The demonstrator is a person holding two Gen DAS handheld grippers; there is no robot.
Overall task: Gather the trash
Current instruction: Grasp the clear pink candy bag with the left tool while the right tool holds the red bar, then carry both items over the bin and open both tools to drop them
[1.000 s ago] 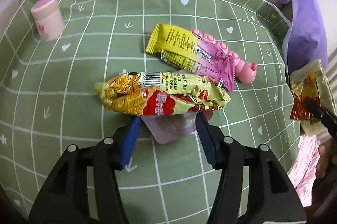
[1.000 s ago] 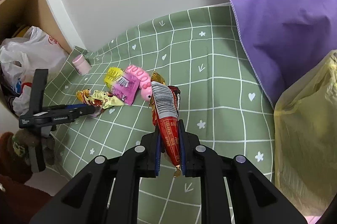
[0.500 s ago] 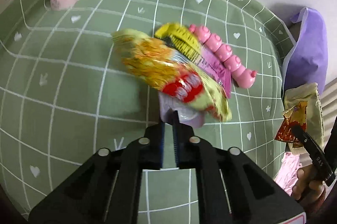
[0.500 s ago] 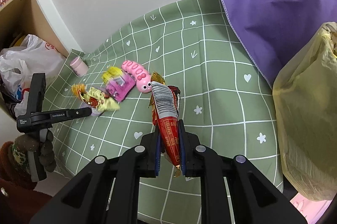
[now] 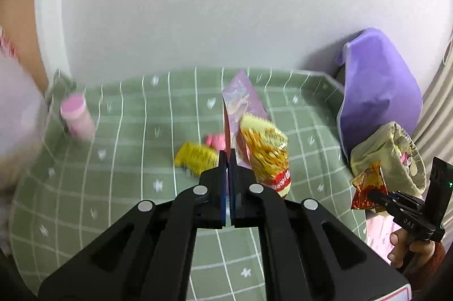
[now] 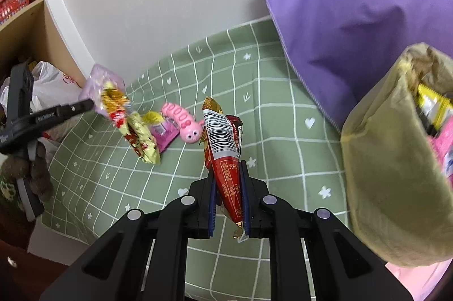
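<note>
My left gripper (image 5: 228,159) is shut on a pale purple wrapper (image 5: 242,100), held upright above the green checked cloth (image 5: 136,159); a yellow-and-red snack bag (image 5: 267,156) hangs with it. From the right wrist view the left gripper (image 6: 89,104) holds both in the air, the purple wrapper (image 6: 97,81) above the snack bag (image 6: 133,128). My right gripper (image 6: 228,179) is shut on a red barcoded wrapper (image 6: 223,148), beside the open yellow trash bag (image 6: 388,159). A yellow-and-magenta wrapper (image 6: 160,128) lies on the cloth.
A pink caterpillar toy (image 6: 184,122) lies on the cloth beside the wrapper. A pink jar (image 5: 76,117) stands at the cloth's far left. A purple pillow (image 6: 354,4) leans on the wall at right. White plastic bags (image 6: 53,80) sit at left under a shelf.
My left gripper has risen from the cloth and tilted up with the purple wrapper and the snack bag. My right gripper has moved closer to the trash bag with the red wrapper.
</note>
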